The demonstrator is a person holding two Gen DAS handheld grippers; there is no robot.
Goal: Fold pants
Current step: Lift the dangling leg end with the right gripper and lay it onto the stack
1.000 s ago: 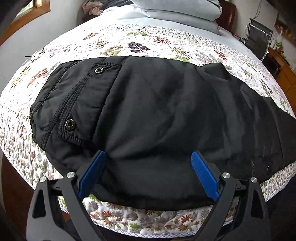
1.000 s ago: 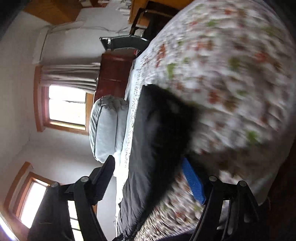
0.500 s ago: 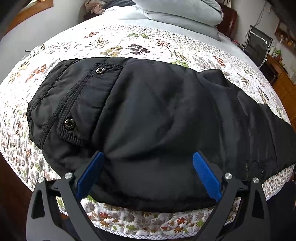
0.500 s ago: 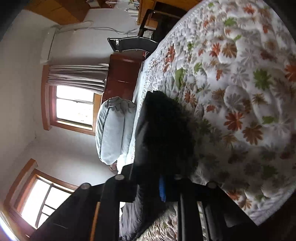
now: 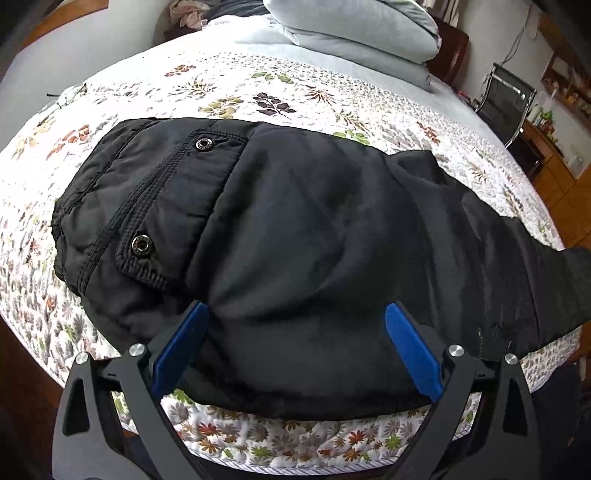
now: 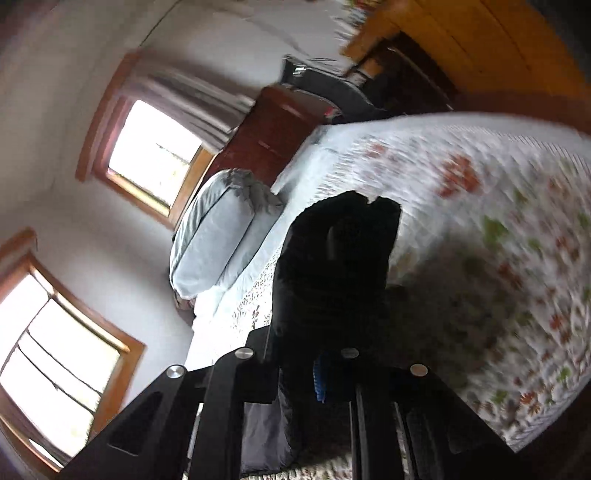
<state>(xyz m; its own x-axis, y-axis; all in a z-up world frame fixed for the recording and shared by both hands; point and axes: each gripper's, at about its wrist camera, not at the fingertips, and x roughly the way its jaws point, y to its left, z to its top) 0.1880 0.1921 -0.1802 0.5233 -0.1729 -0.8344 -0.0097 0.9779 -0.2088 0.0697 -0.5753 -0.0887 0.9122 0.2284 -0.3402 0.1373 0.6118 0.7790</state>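
Black padded pants [image 5: 295, 240] lie flat on the flowered quilt [image 5: 258, 85], waist and snap buttons to the left, legs running off to the right. My left gripper [image 5: 295, 332] hovers open above the near hip edge, blue pads wide apart and pressing on nothing. In the blurred right wrist view, the leg end of the pants [image 6: 332, 266] sticks up between the jaws of my right gripper [image 6: 321, 354]. These jaws are closing, pinch the fabric, and hold it raised above the quilt [image 6: 480, 221].
Grey pillows [image 5: 351, 29] are stacked at the head of the bed. A black chair [image 5: 506, 92] and wooden cabinets [image 5: 554, 147] stand beyond the right side. The bed's near edge [image 5: 295, 454] is just under the left gripper. Two windows [image 6: 155, 155] face the right gripper.
The right gripper shut on the end of the pant leg, then rose and rolled with the fabric lifted off the quilt. The left gripper stayed open over the hip.
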